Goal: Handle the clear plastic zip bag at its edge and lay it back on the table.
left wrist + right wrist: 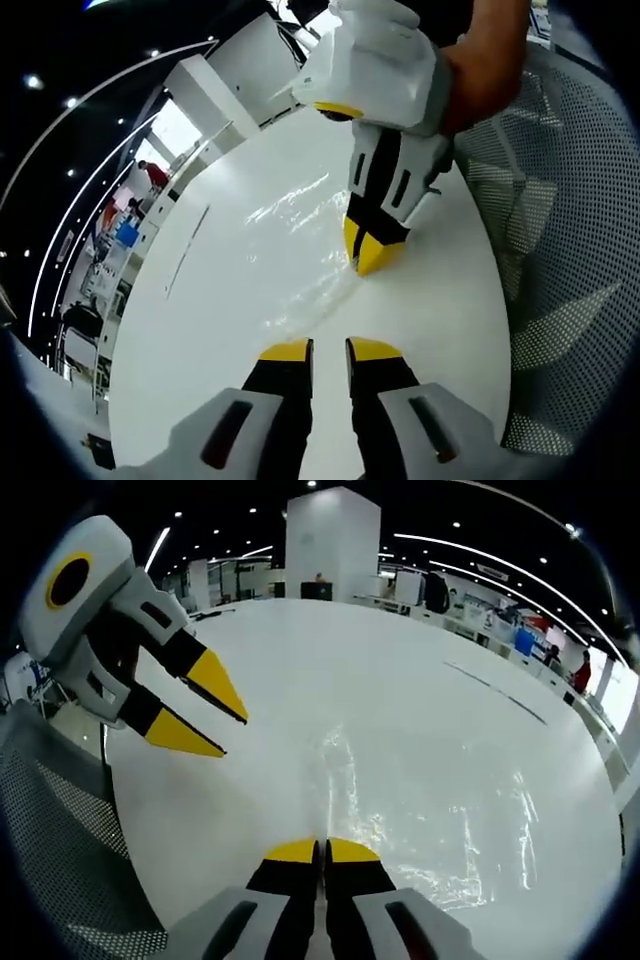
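The clear plastic zip bag (290, 240) lies flat on the round white table (200, 340), showing mostly as glints and creases. In the left gripper view a hand holds my right gripper (365, 255) tip-down at the bag's near right edge, jaws closed there. From the right gripper view, that right gripper (323, 850) is shut, with a crease of the bag (430, 820) running straight into its tips. My left gripper (330, 350) stands open just short of the bag's near edge, nothing between its fingers. It also appears as the left gripper (205, 715) hanging open above the table's left side.
A grey mesh chair (570, 250) stands beside the table edge, seen again as the mesh chair (60, 830). A thin dark line (185, 250) marks the table top beyond the bag. A white pillar (330, 540) and shop displays stand far behind.
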Tool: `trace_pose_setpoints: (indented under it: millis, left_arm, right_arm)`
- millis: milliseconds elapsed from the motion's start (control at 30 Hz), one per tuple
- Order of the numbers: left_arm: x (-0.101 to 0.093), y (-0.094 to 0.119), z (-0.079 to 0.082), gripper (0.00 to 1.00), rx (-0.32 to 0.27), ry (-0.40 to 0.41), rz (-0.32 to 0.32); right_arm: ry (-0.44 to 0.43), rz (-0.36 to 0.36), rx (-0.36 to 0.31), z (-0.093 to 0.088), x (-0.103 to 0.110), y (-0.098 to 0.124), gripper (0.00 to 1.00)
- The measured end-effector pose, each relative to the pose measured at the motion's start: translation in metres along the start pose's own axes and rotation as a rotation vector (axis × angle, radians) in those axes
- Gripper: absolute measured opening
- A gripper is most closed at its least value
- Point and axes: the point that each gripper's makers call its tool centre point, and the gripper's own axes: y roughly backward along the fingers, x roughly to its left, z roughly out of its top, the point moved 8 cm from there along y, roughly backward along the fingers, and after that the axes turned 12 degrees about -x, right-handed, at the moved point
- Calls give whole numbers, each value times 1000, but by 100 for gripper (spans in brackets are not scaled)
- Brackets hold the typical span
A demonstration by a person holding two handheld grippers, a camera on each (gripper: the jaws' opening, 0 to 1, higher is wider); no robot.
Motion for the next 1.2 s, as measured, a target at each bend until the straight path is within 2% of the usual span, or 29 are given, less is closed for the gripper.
trace_pose_setpoints:
  millis: [267, 367, 433, 533, 600, 900, 1200]
  left_arm:
    - [4, -10, 3, 17, -1, -59, -20]
    - [10, -11, 4, 21, -7, -86, -2]
    - [16, -11, 5, 22, -10, -86, 14]
    - [27, -8, 4, 24, 6, -132, 48]
    - [32, -7, 3, 25, 9, -138, 49]
    - [40, -3, -9, 22, 53, -193, 44]
    - [35, -4, -18, 13, 70, -213, 22]
  right_arm:
    - [63, 62, -25, 20, 7, 19, 0]
    - [114, 85, -20, 25, 9, 22, 0]
    - [126, 99, -19, 27, 11, 23, 0]
    - [142, 109, -11, 28, 12, 24, 0]
    - [154, 116, -8, 28, 13, 25, 0]
    - [207, 150, 1, 32, 20, 30, 0]
    - [246, 186, 5, 36, 26, 35, 0]
